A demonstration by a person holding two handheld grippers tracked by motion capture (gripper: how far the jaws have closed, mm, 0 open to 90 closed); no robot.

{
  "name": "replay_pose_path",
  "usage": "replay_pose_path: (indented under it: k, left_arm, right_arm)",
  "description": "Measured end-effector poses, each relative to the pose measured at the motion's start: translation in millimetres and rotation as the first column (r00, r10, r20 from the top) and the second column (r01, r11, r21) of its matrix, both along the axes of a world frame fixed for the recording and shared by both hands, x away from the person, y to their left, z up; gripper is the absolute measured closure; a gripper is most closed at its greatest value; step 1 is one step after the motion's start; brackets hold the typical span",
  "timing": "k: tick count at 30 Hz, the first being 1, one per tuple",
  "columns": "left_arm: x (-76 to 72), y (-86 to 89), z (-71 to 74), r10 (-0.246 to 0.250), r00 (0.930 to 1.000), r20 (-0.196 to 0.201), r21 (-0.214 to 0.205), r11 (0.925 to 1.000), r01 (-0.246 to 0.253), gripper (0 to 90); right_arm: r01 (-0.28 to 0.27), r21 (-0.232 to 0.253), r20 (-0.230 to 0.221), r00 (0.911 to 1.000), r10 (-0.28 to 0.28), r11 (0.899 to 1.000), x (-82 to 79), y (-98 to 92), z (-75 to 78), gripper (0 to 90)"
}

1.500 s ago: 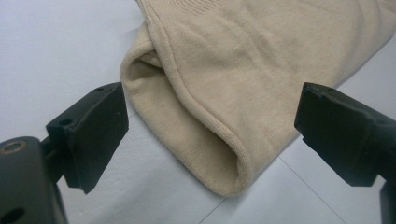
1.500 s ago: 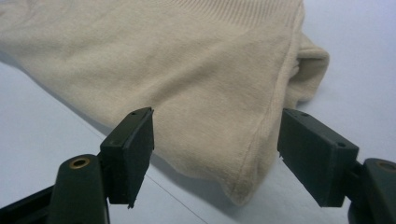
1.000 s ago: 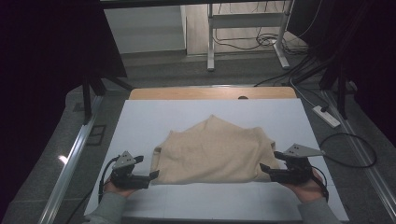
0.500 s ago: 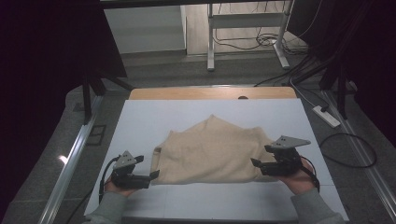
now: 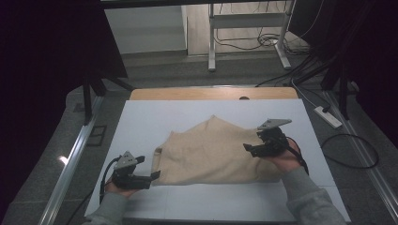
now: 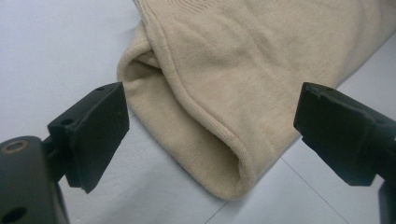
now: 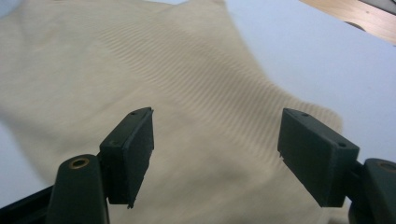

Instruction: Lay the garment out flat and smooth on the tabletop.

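1. Cloth, beige and knitted, lies folded on the white table top, nearer the person's edge than the far one, with one corner pointing toward the far side.
2. From the high view, the left gripper sits low at the cloth's near left corner, and the right gripper hangs over the cloth's right part, held in a hand with a grey sleeve behind it.
3. How the jaws stand is hard to read from the high view; the two gripper views settle it.
4. Seen from the left gripper view, the left gripper has its jaws spread wide, with the rounded folded corner of the cloth lying between them and touching neither.
5. That view also brings out the doubled edge, a ribbed hem along the top and a thin seam line in the table top.
6. The right gripper view has the right gripper spread too, above the cloth, holding nothing; the ribbed weave is blurred there.
7. A strip of bare wood runs along the table's far edge, with a small dark hole in it.
8. Beyond the table stands a white metal frame on a grey floor, with loose cables, a power strip at the right and a metal rail at the left. The room's sides are dark.
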State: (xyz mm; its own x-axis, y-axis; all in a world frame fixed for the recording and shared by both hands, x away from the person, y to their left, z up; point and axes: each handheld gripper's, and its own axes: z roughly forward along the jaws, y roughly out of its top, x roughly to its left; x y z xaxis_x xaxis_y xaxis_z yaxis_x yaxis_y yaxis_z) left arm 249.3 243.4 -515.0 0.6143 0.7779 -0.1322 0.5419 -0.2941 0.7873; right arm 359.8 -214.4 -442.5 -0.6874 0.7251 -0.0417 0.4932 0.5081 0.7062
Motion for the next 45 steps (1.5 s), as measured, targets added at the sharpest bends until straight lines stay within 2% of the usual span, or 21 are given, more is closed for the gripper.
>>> replay_pose_path:
  k: [2,4,5,9,10,11,13,14,15,16,19,21,25,28,30,31,32,33,34,40,45]
  left_arm:
    - [0.1,0.4,-0.1,0.000,1.0000,0.000,-0.001,1.0000,0.000,10.3]
    - [0.3,1.0,-0.2,-0.001,1.0000,-0.001,-0.002,1.0000,0.001,10.4]
    - [0.3,1.0,-0.3,-0.001,1.0000,-0.001,-0.002,1.0000,0.001,10.4]
    - [0.3,0.6,0.0,-0.003,1.0000,0.001,-0.001,1.0000,0.003,10.4]
    - [0.4,0.3,-0.1,-0.003,1.0000,0.000,-0.002,1.0000,0.003,10.4]
    - [0.6,0.1,-0.3,-0.002,1.0000,-0.002,-0.002,1.0000,0.002,10.4]
    - [0.9,0.3,-0.7,-0.002,1.0000,-0.004,0.000,1.0000,0.002,10.4]
    - [0.9,0.3,-0.7,-0.002,1.0000,-0.004,0.000,1.0000,0.002,10.4]
    - [0.9,0.4,-0.7,-0.002,1.0000,-0.003,0.000,1.0000,0.002,10.4]
    - [0.8,0.6,-0.6,-0.003,1.0000,-0.003,-0.001,1.0000,0.003,10.5]
    - [0.8,0.7,-0.7,-0.003,1.0000,-0.003,-0.001,1.0000,0.003,10.5]
    - [0.9,1.1,-0.9,-0.002,1.0000,-0.003,-0.003,1.0000,0.002,10.5]
    - [1.1,1.0,-1.0,-0.003,1.0000,-0.003,-0.002,1.0000,0.003,10.5]
    - [1.0,0.5,-0.9,-0.004,1.0000,-0.004,0.000,1.0000,0.004,10.5]
    - [1.1,0.3,-1.1,-0.005,1.0000,-0.004,0.002,1.0000,0.005,10.5]
    - [1.1,0.3,-1.1,-0.005,1.0000,-0.004,0.002,1.0000,0.005,10.5]
    - [1.1,0.3,-1.1,-0.005,1.0000,-0.004,0.002,1.0000,0.005,10.5]
    - [1.1,0.3,-1.1,-0.005,1.0000,-0.004,0.002,1.0000,0.005,10.5]
    - [1.0,0.4,-1.1,-0.004,1.0000,-0.003,0.002,1.0000,0.004,10.5]
    - [1.0,0.8,-1.1,-0.001,1.0000,-0.002,0.001,1.0000,0.001,10.6]
    - [0.7,1.9,-0.6,0.003,1.0000,0.003,-0.001,1.0000,-0.003,10.7]
  right_arm:
    - [0.007,-0.008,-0.005,1.0000,-0.007,1.000,6.4,-0.4,-0.6,26.9]
    - [0.024,-0.018,-0.014,0.9996,-0.024,1.000,20.0,-1.9,-3.1,27.0]
    - [0.044,-0.031,-0.021,0.9988,-0.045,0.999,32.3,-4.2,-6.1,27.1]
    - [0.063,-0.037,-0.063,0.9959,-0.065,0.997,52.7,-8.5,-9.5,27.1]
    - [0.063,-0.037,-0.063,0.9959,-0.065,0.997,52.7,-8.5,-9.5,27.1]
    - [0.068,-0.050,-0.076,0.9945,-0.071,0.996,60.9,-9.3,-11.0,26.8]
    - [0.069,-0.062,-0.082,0.9939,-0.074,0.996,64.5,-9.6,-12.1,26.7]
    - [0.070,-0.077,-0.091,0.9929,-0.077,0.995,71.9,-10.6,-15.4,26.8]
    - [0.070,-0.077,-0.091,0.9929,-0.077,0.995,71.9,-10.6,-15.4,26.8]
    - [0.077,-0.071,-0.116,0.9896,-0.085,0.995,76.9,-12.0,-18.3,26.6]
    - [0.081,-0.083,-0.127,0.9877,-0.091,0.993,79.9,-12.3,-21.4,26.5]
    - [0.089,-0.120,-0.153,0.9824,-0.107,0.989,83.7,-14.4,-29.2,27.1]
    - [0.082,-0.133,-0.183,0.9775,-0.105,0.988,86.2,-18.1,-35.4,35.0]
    - [0.046,-0.142,-0.184,0.9802,-0.071,0.989,84.8,-15.7,-34.7,49.6]
    - [0.019,-0.159,-0.168,0.9846,-0.046,0.987,81.9,-11.9,-31.9,61.2]
    - [0.019,-0.159,-0.168,0.9846,-0.046,0.987,81.9,-11.9,-31.9,61.2]
    - [0.001,-0.190,-0.135,0.9905,-0.027,0.982,77.9,-7.4,-27.8,71.6]
    - [0.001,-0.190,-0.135,0.9905,-0.027,0.982,77.9,-7.4,-27.8,71.6]
    - [-0.018,-0.204,-0.107,0.9942,-0.004,0.979,74.3,-4.3,-24.2,76.3]
    - [-0.050,-0.204,-0.074,0.9966,0.035,0.978,63.5,0.7,-14.6,78.7]
    - [-0.081,-0.133,-0.064,0.9953,0.073,0.988,43.8,-2.2,-3.9,79.2]
